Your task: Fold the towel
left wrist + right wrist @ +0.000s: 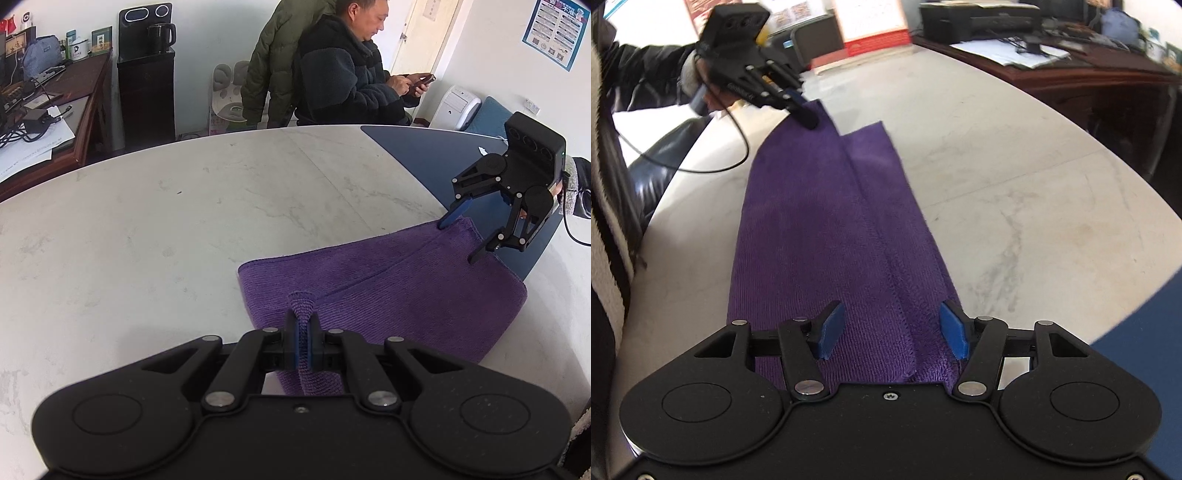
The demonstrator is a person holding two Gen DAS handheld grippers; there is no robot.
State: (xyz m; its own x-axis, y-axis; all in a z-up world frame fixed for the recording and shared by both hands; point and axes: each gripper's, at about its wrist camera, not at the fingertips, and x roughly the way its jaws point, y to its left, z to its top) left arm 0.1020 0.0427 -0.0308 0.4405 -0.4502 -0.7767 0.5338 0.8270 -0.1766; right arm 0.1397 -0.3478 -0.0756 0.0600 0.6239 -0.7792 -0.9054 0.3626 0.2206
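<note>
Left jaws clamped on towel [388,288]; right agape.

Near end of the towel [831,229] is running under the right claw [890,325] body, hidden. Pinched corner is disappearing between the left claw [303,332] pads. Left claw, far beyond the towel, is smearing into motion blur in the right wrist view.

We note white walls [207,44], a cream door [424,37], a blue poster [556,31]. Dark wooden desk [79,96] at left, cluttered along its edge; black cabinet [146,96] beside it; a seated person [351,74] behind.
</note>
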